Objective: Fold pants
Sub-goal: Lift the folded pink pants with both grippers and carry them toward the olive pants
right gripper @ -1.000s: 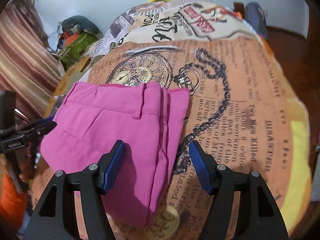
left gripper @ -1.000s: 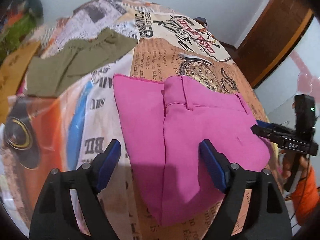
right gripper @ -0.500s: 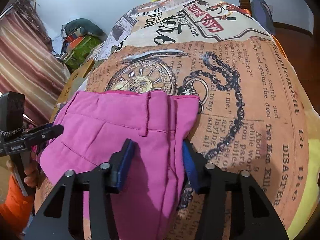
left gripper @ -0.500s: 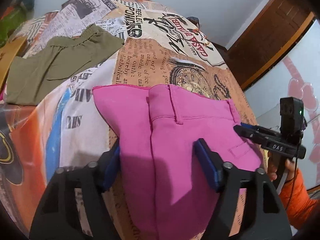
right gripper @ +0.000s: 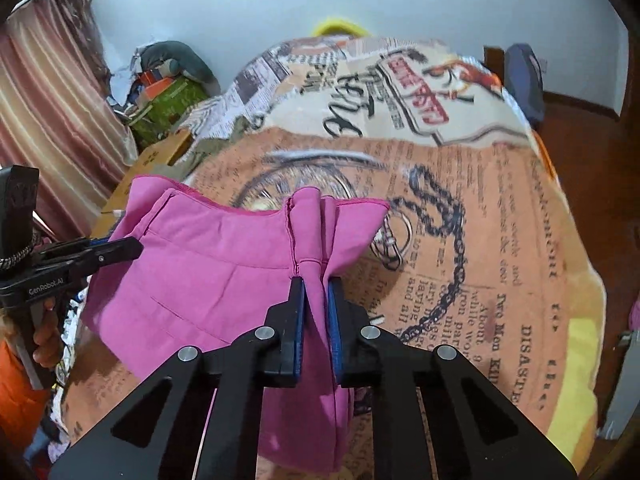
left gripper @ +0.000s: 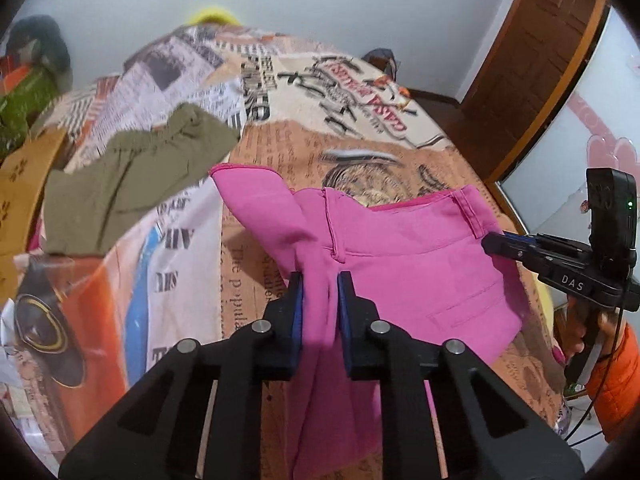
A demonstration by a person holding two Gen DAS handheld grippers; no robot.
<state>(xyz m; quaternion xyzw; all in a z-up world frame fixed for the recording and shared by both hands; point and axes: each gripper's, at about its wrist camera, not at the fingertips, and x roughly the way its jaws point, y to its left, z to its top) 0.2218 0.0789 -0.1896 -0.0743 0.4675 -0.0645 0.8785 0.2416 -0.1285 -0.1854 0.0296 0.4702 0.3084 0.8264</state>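
The folded pink pants [left gripper: 404, 256] hang lifted above the newspaper-print bedspread [left gripper: 320, 144]. My left gripper [left gripper: 320, 284] is shut on a bunched fold at their left side. My right gripper [right gripper: 316, 288] is shut on a bunched fold at the pants' [right gripper: 208, 272] right side, by the waistband. The right gripper also shows in the left wrist view [left gripper: 496, 240] at the pants' right edge. The left gripper shows in the right wrist view [right gripper: 128, 248] at their left edge. The cloth sags between both grippers.
Olive green pants [left gripper: 132, 176] lie spread at the bed's far left. A cardboard box [left gripper: 16, 184] and clutter [right gripper: 168, 88] stand beside the bed on the left. A wooden door [left gripper: 532, 72] is at the right. A striped curtain [right gripper: 44, 120] hangs at the left.
Both grippers went from open over the pants to shut on their cloth. The pants have been lifted off the bedspread and now bunch at each grip.
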